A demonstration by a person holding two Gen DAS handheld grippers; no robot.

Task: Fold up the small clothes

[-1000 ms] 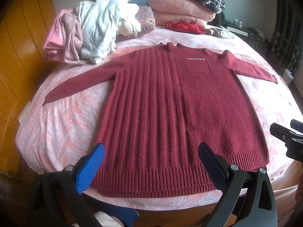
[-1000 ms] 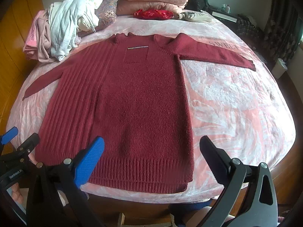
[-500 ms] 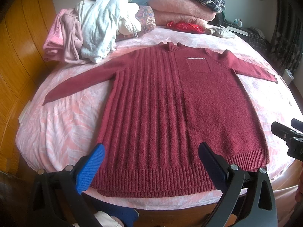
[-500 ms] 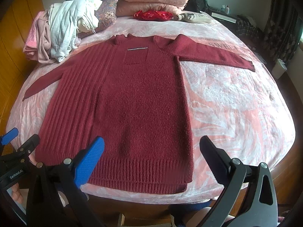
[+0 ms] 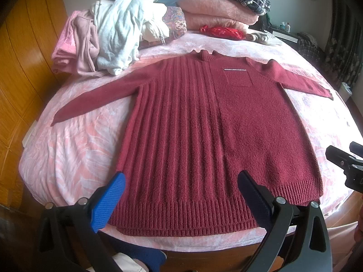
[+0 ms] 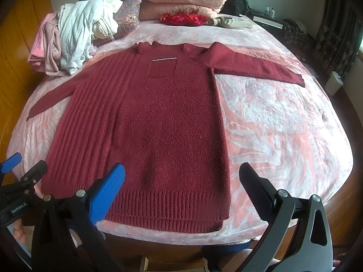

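A dark red sweater lies flat and face up on the bed, with its collar at the far end and its ribbed hem nearest you. Both sleeves are spread outward. The left half is ribbed knit, the right half a nubbly knit with a chest pocket.

Your left gripper hovers over the hem with its jaws released wide, holding nothing. Your right gripper hovers near the hem's right corner, jaws likewise spread and empty. No fold has begun.

At the head of the bed sit a loose pile of pale clothes, folded pink blankets and a small red bundle.

The hem hangs close to the bed's near edge, so a careless tug towards you could drag the sweater off. The thick knit may slip from a shallow pinch, or you may catch only the top layer and skew the fold. A sleeve swung too far could snag the clothes pile.
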